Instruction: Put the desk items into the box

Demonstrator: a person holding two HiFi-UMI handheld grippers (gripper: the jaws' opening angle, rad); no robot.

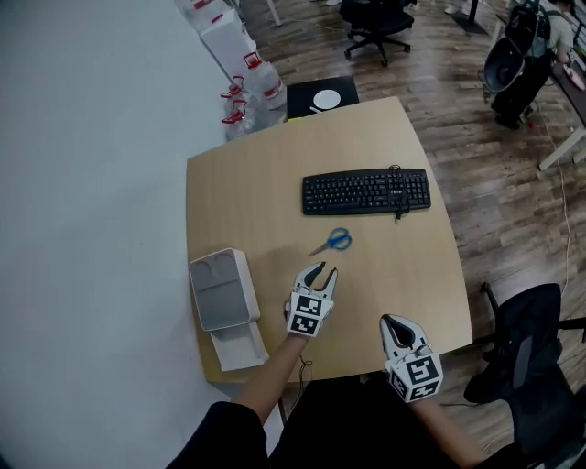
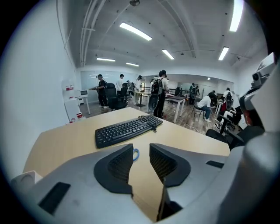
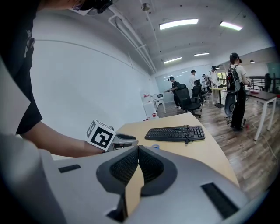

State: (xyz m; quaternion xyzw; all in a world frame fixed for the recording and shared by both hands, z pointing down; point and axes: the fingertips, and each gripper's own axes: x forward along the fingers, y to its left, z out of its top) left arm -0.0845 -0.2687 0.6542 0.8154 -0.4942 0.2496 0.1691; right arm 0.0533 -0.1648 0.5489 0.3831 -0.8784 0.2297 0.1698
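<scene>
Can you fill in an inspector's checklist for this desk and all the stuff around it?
Surface: wooden desk, mostly bare.
Job's things: black keyboard at the far side; blue-handled scissors in front of it; white box at the left edge. Keyboard and scissors are both outside the box.
Clutter: nothing seen.
Grippers: left gripper open, pointing at the scissors, nothing between its jaws; right gripper shut, empty, near the desk's front edge.
Cables: the keyboard's cord, bunched at the keyboard's right part.
Surroundings: water bottles beyond the desk, office chair, wood floor, people standing farther off.
</scene>
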